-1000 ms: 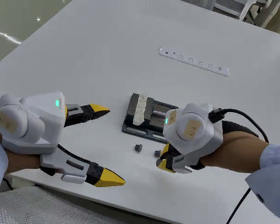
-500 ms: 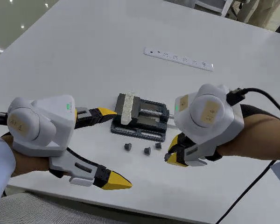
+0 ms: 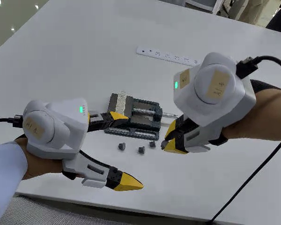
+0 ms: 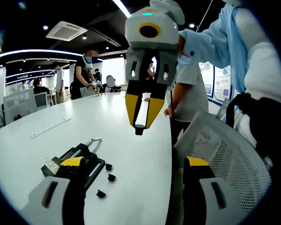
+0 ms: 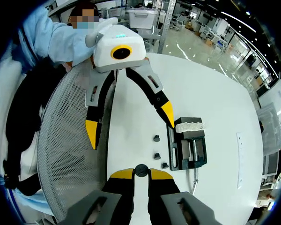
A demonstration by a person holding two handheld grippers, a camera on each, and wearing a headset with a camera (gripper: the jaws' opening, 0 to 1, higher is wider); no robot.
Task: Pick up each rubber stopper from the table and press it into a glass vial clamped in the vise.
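Observation:
A dark vise (image 3: 139, 118) sits mid-table and clamps a clear glass vial (image 3: 121, 101) at its left end. Three dark rubber stoppers (image 3: 141, 150) lie in front of it. My right gripper (image 3: 166, 146) hovers just right of them, shut on a fourth stopper (image 5: 140, 170), which the left gripper view shows as a dark stopper (image 4: 139, 131) between the yellow tips. My left gripper (image 3: 125, 149) is wide open, with one tip by the vise (image 5: 187, 146) and the other near the table's front edge.
A white power strip (image 3: 166, 55) lies behind the vise. A mesh chair (image 5: 65, 154) stands at the near table edge. People stand in the background (image 4: 86, 70). A black cable (image 3: 253, 173) trails from my right gripper.
My right gripper has risen from the table by the loose stoppers with a stopper between its tips. The left gripper has moved closer to the vise. The head camera has shifted.

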